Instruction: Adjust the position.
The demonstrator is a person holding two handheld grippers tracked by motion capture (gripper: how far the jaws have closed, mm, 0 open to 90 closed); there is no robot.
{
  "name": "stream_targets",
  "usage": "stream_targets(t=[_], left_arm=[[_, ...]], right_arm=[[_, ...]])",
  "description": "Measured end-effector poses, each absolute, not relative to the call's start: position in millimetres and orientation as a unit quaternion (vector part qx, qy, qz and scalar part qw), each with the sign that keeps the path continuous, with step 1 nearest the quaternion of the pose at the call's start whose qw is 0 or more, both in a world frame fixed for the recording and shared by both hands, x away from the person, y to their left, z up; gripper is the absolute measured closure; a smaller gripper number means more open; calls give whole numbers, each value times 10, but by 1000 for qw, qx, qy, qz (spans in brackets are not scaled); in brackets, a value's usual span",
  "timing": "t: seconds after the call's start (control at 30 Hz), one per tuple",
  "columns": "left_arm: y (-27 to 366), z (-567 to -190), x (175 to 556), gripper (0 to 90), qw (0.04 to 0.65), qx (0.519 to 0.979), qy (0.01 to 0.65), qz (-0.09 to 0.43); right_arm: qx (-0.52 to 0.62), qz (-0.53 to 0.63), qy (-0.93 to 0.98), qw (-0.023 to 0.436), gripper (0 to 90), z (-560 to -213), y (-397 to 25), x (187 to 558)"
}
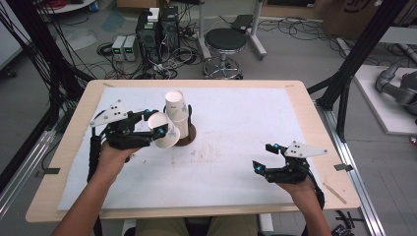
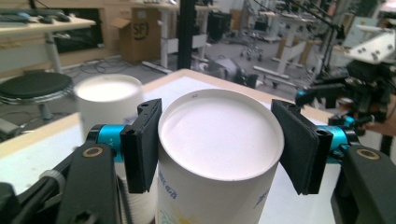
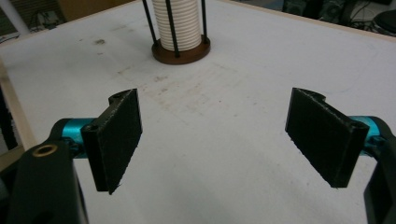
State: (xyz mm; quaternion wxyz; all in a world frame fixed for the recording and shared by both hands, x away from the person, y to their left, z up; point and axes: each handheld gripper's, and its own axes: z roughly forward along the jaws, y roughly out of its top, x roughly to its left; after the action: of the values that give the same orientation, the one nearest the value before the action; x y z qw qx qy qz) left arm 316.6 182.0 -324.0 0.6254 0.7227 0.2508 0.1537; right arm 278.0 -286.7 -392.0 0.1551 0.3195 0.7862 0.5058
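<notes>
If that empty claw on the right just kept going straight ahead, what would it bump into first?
Probably the round brown holder base with its thin black rods around a white ribbed cup stack. The open right claw points over bare white table cover toward it, though depth is hard to judge.

Light: even, bright overhead room light | Shadows: soft, faint on the white table (image 1: 236, 162) | Glare: none strong | Blur: far cup stack (image 2: 108, 100) smeared, left gripper view | Focus: background soft | Right gripper view: dimmer, grainy
</notes>
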Motion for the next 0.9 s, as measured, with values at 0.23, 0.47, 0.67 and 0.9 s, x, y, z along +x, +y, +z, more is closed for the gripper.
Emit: stream_targets(t=[0.23,0.47,0.67,0.9], left_arm=[[1642,-3327,3105,367,621,739,228,128],[1510,-3332,3076,367,621,747,209,110],[1408,-3362,3063,368,615,758,196,99],[1257,-3389,3058,369,612,765,185,79]], right_arm=[[274,528,793,129,189,-3865,-2723,2802],[230,537,805,103,189,-3784,-2450,2877],[204,546,808,86,189,-3753,-2230,2946],[187,556,806,72,189,-3776,-2103,2977]])
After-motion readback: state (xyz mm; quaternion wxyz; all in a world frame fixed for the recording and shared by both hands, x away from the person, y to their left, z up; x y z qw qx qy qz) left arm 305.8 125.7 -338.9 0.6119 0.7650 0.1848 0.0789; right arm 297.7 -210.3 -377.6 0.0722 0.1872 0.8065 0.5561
